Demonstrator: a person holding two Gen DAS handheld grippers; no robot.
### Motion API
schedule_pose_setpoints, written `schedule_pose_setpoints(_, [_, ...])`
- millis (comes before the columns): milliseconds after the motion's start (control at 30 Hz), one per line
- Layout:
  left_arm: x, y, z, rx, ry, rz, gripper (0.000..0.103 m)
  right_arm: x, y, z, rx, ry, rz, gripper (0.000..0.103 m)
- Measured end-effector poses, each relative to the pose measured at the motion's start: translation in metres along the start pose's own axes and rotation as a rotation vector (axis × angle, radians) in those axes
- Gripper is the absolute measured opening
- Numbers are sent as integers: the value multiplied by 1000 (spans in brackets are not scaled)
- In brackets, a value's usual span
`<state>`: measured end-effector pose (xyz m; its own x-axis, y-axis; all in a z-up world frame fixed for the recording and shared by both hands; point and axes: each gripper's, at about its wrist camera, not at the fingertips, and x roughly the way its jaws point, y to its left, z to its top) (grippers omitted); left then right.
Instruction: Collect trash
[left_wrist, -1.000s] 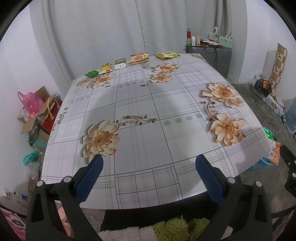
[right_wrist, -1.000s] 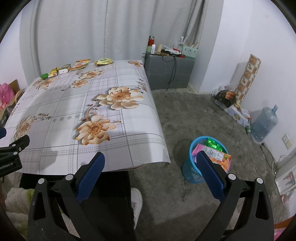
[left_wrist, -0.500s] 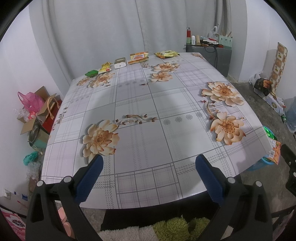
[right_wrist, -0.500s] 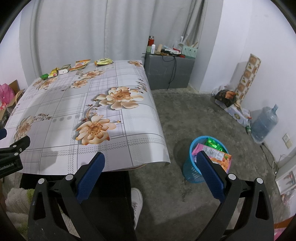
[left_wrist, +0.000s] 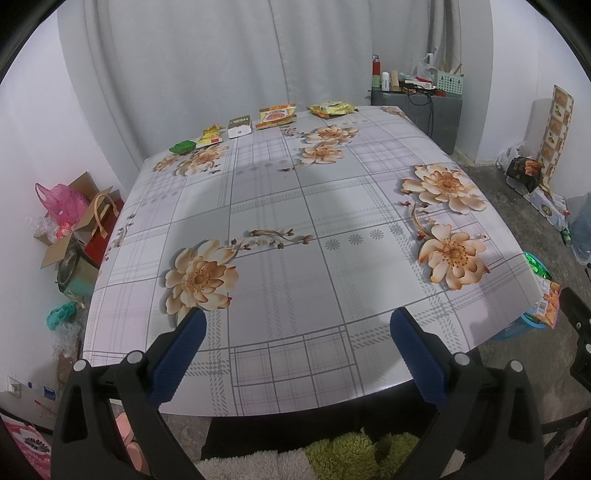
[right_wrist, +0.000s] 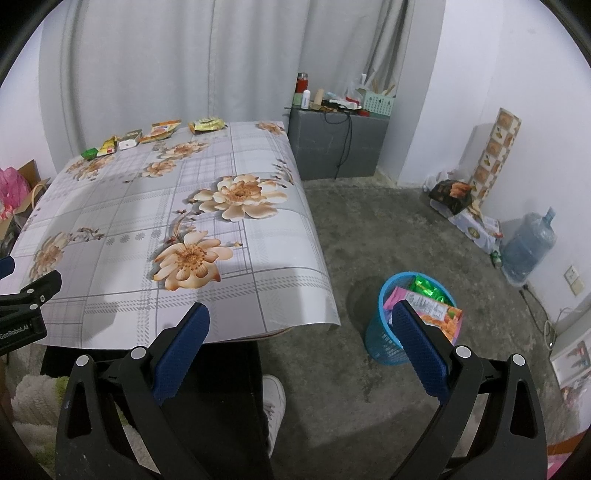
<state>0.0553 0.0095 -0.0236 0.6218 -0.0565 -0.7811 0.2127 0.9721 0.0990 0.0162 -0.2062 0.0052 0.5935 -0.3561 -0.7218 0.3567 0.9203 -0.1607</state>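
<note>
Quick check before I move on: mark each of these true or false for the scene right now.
1. Both grippers are open and hold nothing. True: the left gripper and right gripper are empty.
2. Five pieces of trash lie along the table's far edge. True, from the green packet to the yellow wrapper.
3. The blue basket is empty. False: it already holds wrappers, including a green one.
4. The basket stands on the table. False: it stands on the floor, off the table's right corner.
5. A white box lies among the trash. True.
</note>
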Motion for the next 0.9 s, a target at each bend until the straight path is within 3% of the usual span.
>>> schedule_pose_setpoints(900, [-1, 5, -2, 2, -2, 0, 98, -2, 2, 3, 3, -4, 5, 95])
